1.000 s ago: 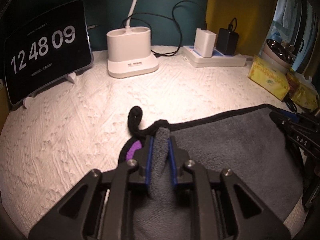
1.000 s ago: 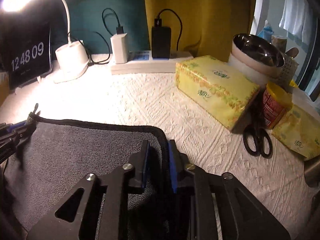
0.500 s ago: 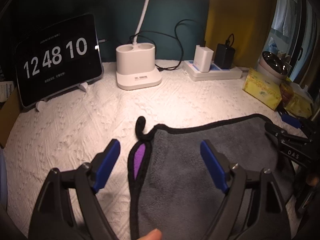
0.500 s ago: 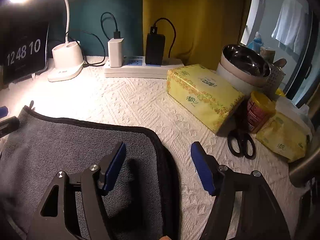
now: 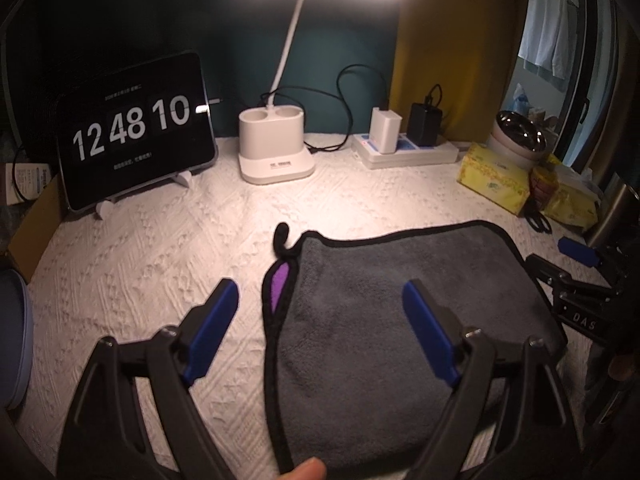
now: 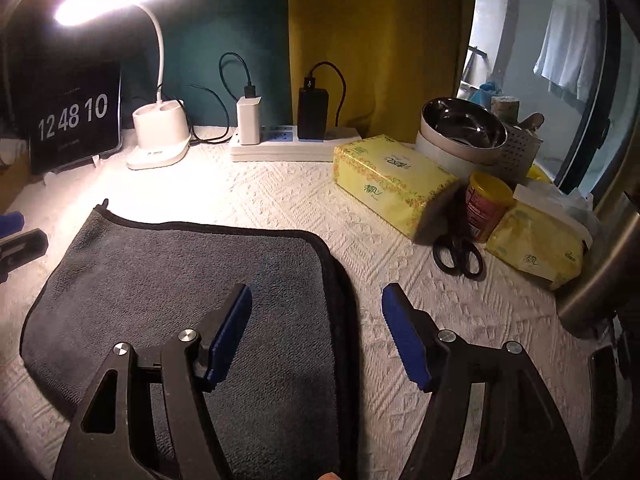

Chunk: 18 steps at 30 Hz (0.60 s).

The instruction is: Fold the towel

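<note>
Between the blue pads of the left gripper (image 5: 318,322) — spread wide, gripping nothing — sits the left hem of the grey towel (image 5: 400,320), folded flat on the white textured cloth (image 5: 160,248). Right gripper (image 6: 316,332) is spread wide too, straddling the towel's black-trimmed right edge. Bare cloth runs left toward the clock tablet (image 5: 134,128); tissue box (image 6: 394,182) and scissors (image 6: 458,256) sit near the right side.

Clock tablet (image 5: 136,128) beside lamp base (image 5: 276,148); scissors (image 6: 458,254) near tissue box (image 6: 394,184).
</note>
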### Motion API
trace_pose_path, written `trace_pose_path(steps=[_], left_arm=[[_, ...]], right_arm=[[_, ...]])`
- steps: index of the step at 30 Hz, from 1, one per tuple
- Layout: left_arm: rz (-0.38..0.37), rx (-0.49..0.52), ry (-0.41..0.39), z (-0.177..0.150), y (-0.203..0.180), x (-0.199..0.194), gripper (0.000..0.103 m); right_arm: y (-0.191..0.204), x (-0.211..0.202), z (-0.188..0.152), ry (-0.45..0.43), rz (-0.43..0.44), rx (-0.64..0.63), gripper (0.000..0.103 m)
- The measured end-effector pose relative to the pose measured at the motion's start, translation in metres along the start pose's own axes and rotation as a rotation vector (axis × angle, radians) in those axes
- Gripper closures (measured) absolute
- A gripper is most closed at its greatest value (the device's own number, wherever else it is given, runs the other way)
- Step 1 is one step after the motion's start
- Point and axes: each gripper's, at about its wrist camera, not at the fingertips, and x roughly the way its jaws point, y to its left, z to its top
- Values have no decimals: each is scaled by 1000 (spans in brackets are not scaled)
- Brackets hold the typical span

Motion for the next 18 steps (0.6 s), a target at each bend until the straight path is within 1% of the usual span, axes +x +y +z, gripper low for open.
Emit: trace_pose_path(steps=[5,10,18], left_arm=[[-23,3,3,-12,-3,-16,18],[-30,10,-11,-25,-6,-36,18],[-31,7,-11,-50,-3,-62,18]], right_arm=[[8,-22,-6,-21,16,-14,32],[14,-45,-13,-47,26,-19,32],[19,-80,-27,-72,34,-28,32]])
